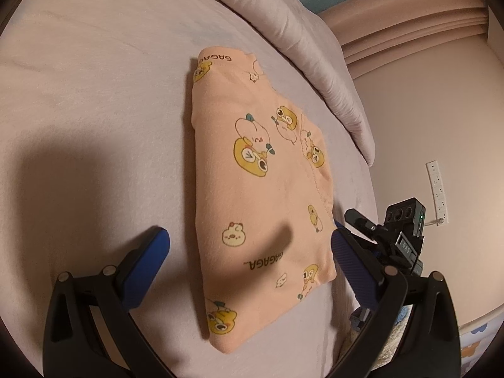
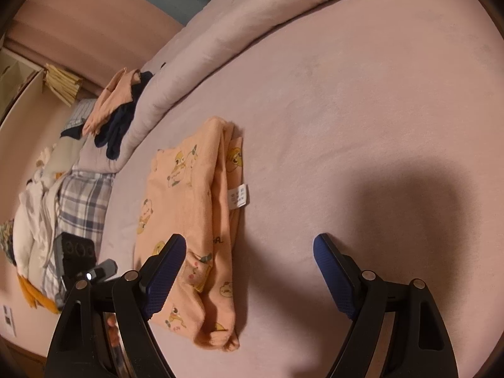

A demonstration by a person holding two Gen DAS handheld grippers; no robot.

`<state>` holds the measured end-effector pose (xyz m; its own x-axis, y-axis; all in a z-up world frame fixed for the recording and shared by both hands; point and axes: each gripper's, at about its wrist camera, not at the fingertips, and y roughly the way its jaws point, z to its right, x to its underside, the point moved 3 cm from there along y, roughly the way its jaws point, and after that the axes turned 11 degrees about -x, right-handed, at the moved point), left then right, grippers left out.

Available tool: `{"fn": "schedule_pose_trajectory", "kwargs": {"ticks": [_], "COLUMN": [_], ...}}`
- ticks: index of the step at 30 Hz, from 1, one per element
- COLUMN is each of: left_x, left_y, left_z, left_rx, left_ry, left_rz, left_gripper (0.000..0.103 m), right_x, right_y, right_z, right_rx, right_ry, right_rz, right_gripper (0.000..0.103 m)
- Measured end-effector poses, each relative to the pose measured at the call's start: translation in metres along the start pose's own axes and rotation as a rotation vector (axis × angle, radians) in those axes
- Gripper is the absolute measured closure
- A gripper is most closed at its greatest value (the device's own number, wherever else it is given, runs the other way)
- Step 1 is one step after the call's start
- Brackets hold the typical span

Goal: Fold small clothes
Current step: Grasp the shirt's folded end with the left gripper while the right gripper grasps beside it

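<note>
Both sets of jaws stand wide apart and hold nothing as I look along them. My left gripper (image 1: 250,245) hovers over the near end of the folded peach garment (image 1: 258,189), its blue pads on either side of the cloth without touching it. My right gripper (image 2: 249,261) sits just right of the same garment (image 2: 192,220), one pad above its near edge, the other over bare sheet. That garment lies flat on the pink bed sheet (image 2: 362,110), a white care label (image 2: 238,196) sticking out at its folded edge. Farther back runs a rolled duvet (image 2: 195,63), with a pile of peach and dark clothes (image 2: 116,110) on its end.
</note>
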<state>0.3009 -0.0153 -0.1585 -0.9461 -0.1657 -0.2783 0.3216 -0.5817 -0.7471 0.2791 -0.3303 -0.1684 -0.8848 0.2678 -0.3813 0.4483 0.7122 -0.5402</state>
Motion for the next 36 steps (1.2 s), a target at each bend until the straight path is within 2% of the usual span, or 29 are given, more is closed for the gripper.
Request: {"fn": "schedule_pose_trajectory", "kwargs": {"ticks": [8,18,24,28,31,33,35,36], "left_x": [-0.003,-0.012,-0.015,-0.018,-0.017,-0.015,-0.012,-0.011], "left_y": [0.010,0.024,0.032,0.033,0.034,0.033,0.030,0.029], "left_z": [0.011,0.019,0.028,0.025,0.030,0.032,0.030,0.026], "left_rx": [-0.001,0.035,0.017,0.038,0.006,-0.027,-0.072,-0.082], "left_ry": [0.024,0.018,0.052,0.020,0.031,0.047,0.047,0.035], "left_rz": [-0.018,-0.027,-0.027,-0.021,-0.012,0.001,0.025,0.032], "left_gripper": [0.001,0.001,0.001,0.002,0.003,0.011,0.035,0.040], "right_x": [-0.003,-0.012,-0.022,-0.020,-0.015,-0.014,-0.011,-0.009], "right_y": [0.013,0.045,0.065,0.067,0.064,0.064,0.062,0.060], "right_z": [-0.007,-0.021,-0.025,-0.025,-0.026,-0.028,-0.034,-0.038], "right_rx": [-0.021,-0.115,-0.167,-0.146,-0.121,-0.105,-0.077,-0.062], "right_ry": [-0.030,-0.048,-0.039,-0.057,-0.082,-0.102,-0.137,-0.155], "right_rz": [-0.041,-0.116,-0.136,-0.134,-0.129,-0.128,-0.119,-0.112], "right_gripper": [0.020,0.020,0.021,0.040,0.054,0.064,0.071,0.073]}}
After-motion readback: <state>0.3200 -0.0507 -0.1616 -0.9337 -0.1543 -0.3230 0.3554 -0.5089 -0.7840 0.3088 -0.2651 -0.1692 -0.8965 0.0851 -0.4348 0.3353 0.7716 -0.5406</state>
